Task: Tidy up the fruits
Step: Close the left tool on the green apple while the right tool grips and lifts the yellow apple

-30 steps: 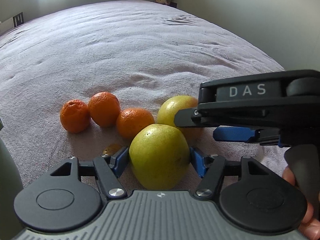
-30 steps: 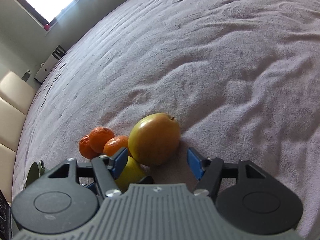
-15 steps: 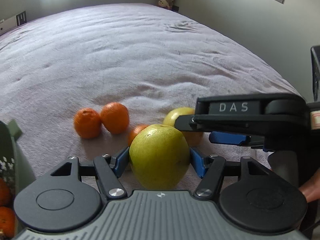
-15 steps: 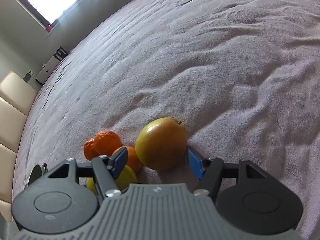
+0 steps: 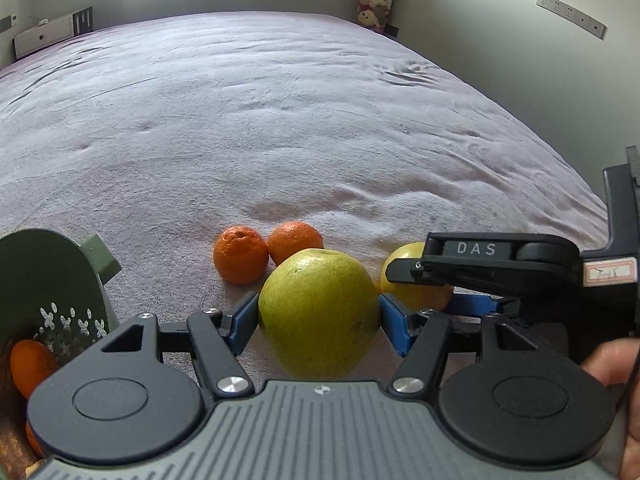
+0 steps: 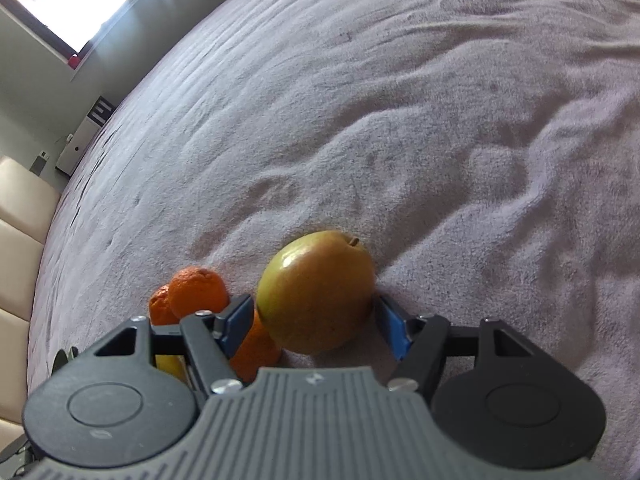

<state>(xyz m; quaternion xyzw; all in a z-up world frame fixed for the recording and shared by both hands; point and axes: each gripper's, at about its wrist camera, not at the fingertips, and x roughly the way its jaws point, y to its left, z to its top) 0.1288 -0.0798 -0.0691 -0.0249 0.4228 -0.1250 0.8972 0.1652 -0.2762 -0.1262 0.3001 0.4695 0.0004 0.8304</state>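
My left gripper [image 5: 318, 318] is shut on a green-yellow pear [image 5: 318, 312] and holds it above the bed. Two tangerines [image 5: 240, 254] lie on the cover just beyond it. My right gripper [image 6: 316, 320] has its jaws around a second yellow pear [image 6: 316, 292] that rests on the cover; the right pad touches it and a narrow gap shows at the left pad. That pear also shows in the left wrist view [image 5: 404, 258], behind the right gripper's body [image 5: 500, 268]. Three tangerines [image 6: 196, 294] lie to its left.
A green colander [image 5: 52, 280] with tangerines [image 5: 30, 362] inside stands at the lower left. The wrinkled mauve bed cover [image 5: 280, 120] stretches far ahead. A wall runs along the right, and a cream headboard [image 6: 16, 240] is at the left.
My left gripper has lifted and drawn back with its pear, and the colander has come into view at the left. My right gripper has closed in around the second pear.
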